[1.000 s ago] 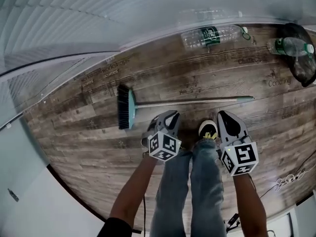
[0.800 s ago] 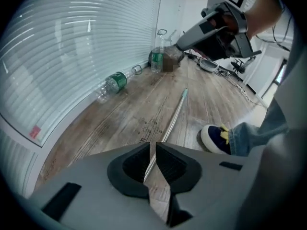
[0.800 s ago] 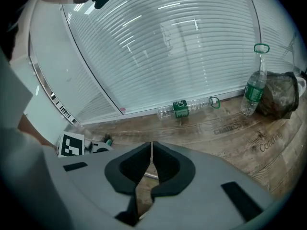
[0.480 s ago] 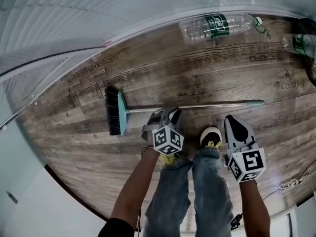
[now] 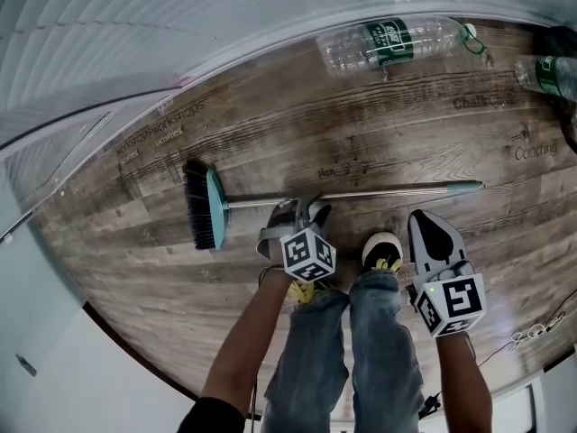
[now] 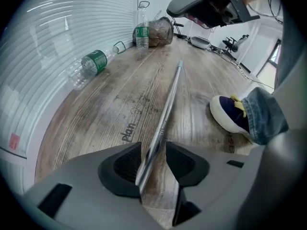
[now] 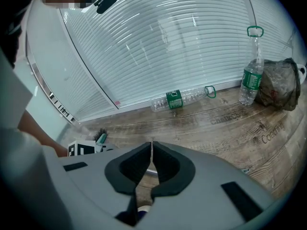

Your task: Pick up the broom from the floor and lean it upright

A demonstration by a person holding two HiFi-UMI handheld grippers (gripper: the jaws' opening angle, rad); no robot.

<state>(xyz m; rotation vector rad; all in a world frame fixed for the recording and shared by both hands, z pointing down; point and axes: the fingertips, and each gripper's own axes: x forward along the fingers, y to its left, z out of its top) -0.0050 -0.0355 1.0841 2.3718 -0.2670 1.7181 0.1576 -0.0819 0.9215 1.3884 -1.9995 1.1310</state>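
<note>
The broom lies flat on the wood floor, its teal head with dark bristles (image 5: 206,210) at the left and its metal handle (image 5: 379,190) running to the right. My left gripper (image 5: 302,207) points steeply down over the handle near the head. Its jaws are opening, and the handle (image 6: 165,111) runs between them with a gap beside the right pad. My right gripper (image 5: 431,228) hovers nearer, right of the person's shoe (image 5: 382,246), shut with nothing in it. In the right gripper view the shut jaws (image 7: 151,150) face the wall, and the broom head (image 7: 100,138) shows at the left.
A clear bottle with a green label (image 5: 388,43) lies along the slatted wall. Another bottle (image 6: 140,30) stands upright next to a dark bag (image 6: 160,30) at the far right. Cables (image 5: 532,332) lie on the floor at lower right. The person's legs stand between the grippers.
My left gripper has dropped forward onto the broom handle. The right gripper has sunk a little. The view has shifted so the broom sits further left.
</note>
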